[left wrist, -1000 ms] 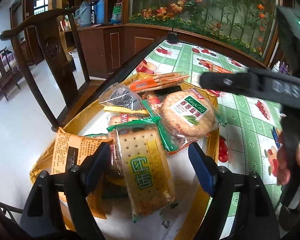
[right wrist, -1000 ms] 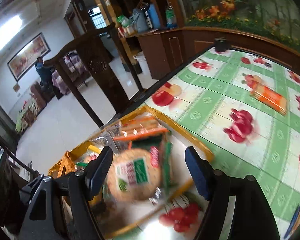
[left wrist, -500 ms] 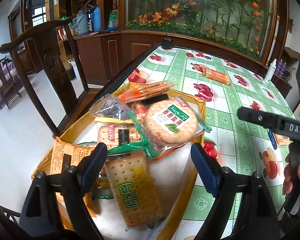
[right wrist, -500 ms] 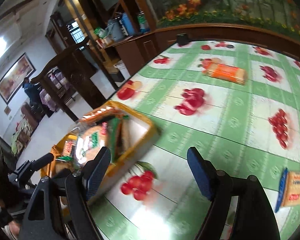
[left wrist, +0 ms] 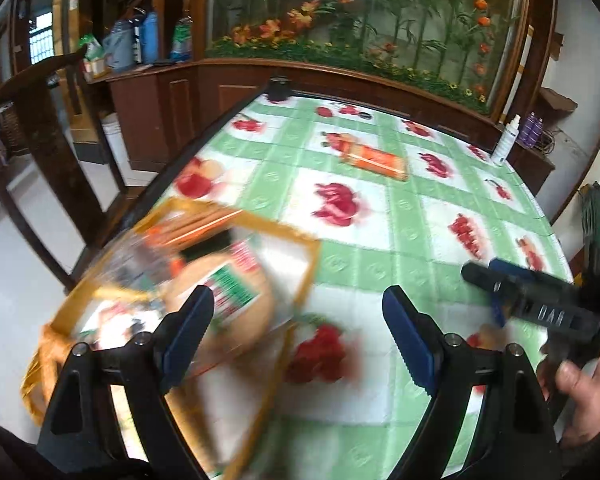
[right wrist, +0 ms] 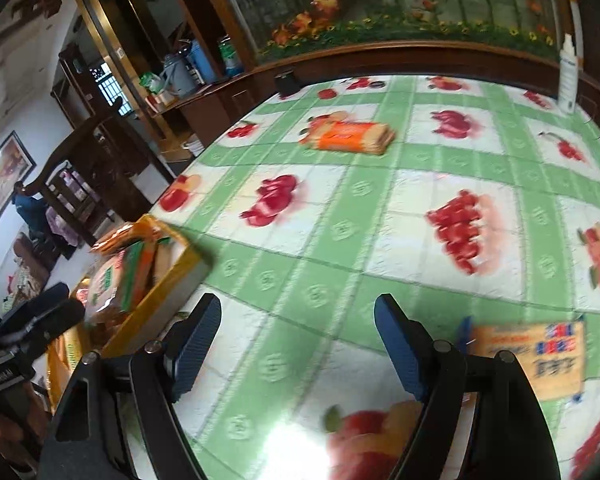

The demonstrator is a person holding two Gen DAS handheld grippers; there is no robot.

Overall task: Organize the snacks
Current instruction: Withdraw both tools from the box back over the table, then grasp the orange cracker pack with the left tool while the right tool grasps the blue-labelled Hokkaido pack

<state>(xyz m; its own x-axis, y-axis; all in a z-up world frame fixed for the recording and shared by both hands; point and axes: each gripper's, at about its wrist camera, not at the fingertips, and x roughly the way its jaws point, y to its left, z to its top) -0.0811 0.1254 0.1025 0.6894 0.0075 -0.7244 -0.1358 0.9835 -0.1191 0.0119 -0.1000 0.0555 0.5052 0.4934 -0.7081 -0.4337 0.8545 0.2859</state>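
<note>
A yellow box (left wrist: 306,276) holding several snack packs sits at the table's left edge; it also shows in the right wrist view (right wrist: 168,286). A round cracker pack (left wrist: 236,304) lies on top in it. An orange biscuit pack (left wrist: 374,158) lies far out on the table, also in the right wrist view (right wrist: 348,138). A yellow-and-blue snack pack (right wrist: 536,354) lies just right of my right gripper (right wrist: 298,344). My left gripper (left wrist: 298,332) is open and empty above the box's right rim. My right gripper is open and empty over the tablecloth; it shows in the left wrist view (left wrist: 496,284).
The table has a green checked cloth with fruit prints (right wrist: 380,208). A white spray bottle (right wrist: 568,80) stands at the far right edge. A dark wooden chair (left wrist: 40,140) stands left of the table. A wooden cabinet and flower mural back the table.
Both grippers have swung right, away from the box and out over the tablecloth. The yellow-and-blue pack has come close to the right gripper. Both stay open and empty.
</note>
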